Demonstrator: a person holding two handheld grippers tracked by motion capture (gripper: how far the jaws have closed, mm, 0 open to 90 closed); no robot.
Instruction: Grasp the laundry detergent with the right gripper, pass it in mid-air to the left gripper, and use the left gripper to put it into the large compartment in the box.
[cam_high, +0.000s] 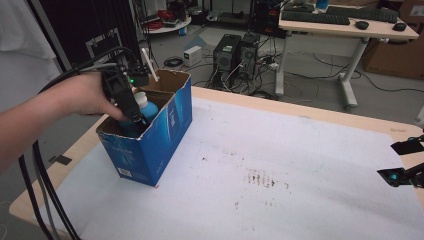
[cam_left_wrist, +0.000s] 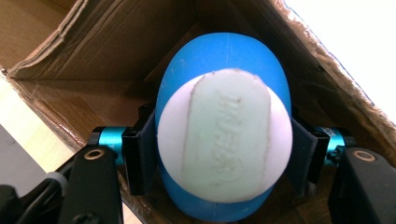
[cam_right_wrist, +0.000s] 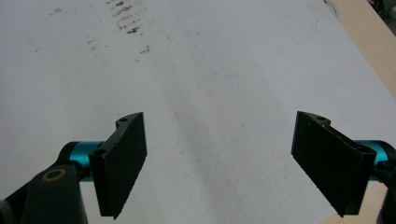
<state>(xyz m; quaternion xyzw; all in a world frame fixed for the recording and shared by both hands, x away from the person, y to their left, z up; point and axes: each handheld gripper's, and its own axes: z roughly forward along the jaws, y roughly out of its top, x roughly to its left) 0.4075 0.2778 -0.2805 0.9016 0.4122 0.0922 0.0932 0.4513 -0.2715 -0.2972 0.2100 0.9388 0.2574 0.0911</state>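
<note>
Bottle (cam_left_wrist: 224, 135) sits upright between left claw (cam_left_wrist: 224, 156) pads, clamped at both sides, down inside box (cam_high: 170, 120). Right claw (cam_right_wrist: 219, 163) gapes empty.

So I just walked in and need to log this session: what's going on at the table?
A person works with a hand-held gripper in each hand. The left hand-held gripper reaches into the open blue box at the table's left and is shut on a blue bottle with a white cap, the pads pressing its sides. The bottle is still inside the box. The right hand-held gripper sits open over the white mat near the right edge, holding nothing.
</note>
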